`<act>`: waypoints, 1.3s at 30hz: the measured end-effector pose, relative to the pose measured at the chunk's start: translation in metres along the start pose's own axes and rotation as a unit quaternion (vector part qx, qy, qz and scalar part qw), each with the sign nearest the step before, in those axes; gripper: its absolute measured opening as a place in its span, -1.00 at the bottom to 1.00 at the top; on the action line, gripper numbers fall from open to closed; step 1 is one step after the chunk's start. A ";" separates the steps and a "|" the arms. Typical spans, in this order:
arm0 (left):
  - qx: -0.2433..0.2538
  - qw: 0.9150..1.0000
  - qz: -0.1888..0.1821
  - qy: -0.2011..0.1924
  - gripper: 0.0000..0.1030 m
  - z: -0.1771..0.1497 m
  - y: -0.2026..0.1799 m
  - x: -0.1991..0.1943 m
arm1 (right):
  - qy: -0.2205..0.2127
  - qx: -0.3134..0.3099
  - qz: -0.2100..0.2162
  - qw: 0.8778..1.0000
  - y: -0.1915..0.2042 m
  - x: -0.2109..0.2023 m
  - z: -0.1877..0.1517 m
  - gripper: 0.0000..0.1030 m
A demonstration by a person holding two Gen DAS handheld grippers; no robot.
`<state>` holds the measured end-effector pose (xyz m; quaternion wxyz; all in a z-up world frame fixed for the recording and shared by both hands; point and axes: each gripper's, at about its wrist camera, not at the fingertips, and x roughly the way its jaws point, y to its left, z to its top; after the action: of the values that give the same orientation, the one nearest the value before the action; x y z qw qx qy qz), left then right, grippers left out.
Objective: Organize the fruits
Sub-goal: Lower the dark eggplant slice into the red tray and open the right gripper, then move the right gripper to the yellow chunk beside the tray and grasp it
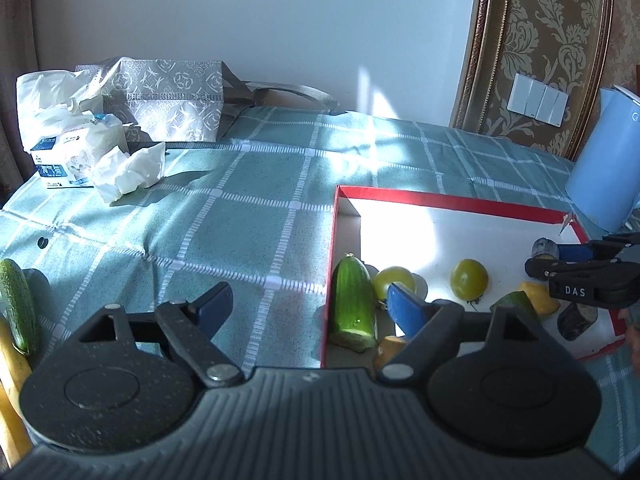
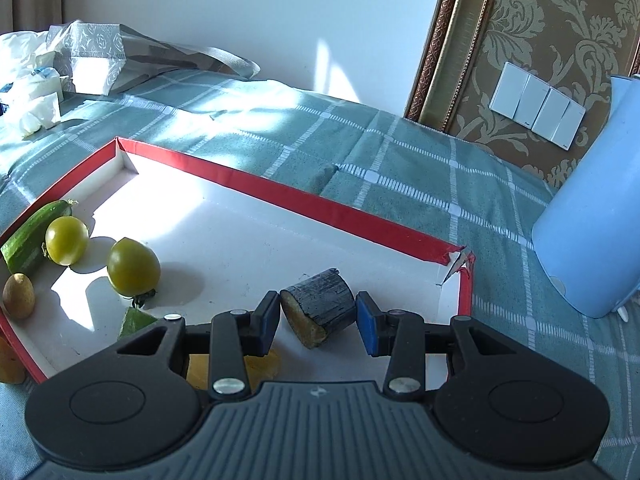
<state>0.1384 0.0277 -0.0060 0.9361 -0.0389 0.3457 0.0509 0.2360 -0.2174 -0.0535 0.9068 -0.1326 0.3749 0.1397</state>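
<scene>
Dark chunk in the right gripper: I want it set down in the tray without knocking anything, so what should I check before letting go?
1. Right gripper has both pads against the dark chunk: ok.
2. Chunk is inside the red-rimmed tray: ok.
3. Nearest green tomato is apart from the chunk: ok.
4. Chunk already rests on the tray floor: cannot tell.
5. Left gripper is open, empty and by the cucumber half, away from the chunk: ok.
</scene>
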 end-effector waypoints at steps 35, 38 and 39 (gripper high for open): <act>-0.036 0.999 0.013 -0.003 0.69 -0.049 0.046 -0.047 | -0.120 -0.012 0.084 0.989 0.057 -0.122 -0.024 0.04; -0.038 0.999 0.015 -0.001 0.69 -0.060 0.053 -0.057 | -0.101 -0.039 0.111 0.988 0.087 -0.126 -0.036 0.03; -0.039 0.999 0.013 0.001 0.69 -0.063 0.055 -0.060 | -0.095 -0.045 0.116 0.988 0.098 -0.125 -0.040 0.03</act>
<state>0.0461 0.0710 -0.0165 0.9329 -0.0711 0.3447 0.0768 0.0905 -0.1601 -0.0041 0.9091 -0.1152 0.2932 0.2727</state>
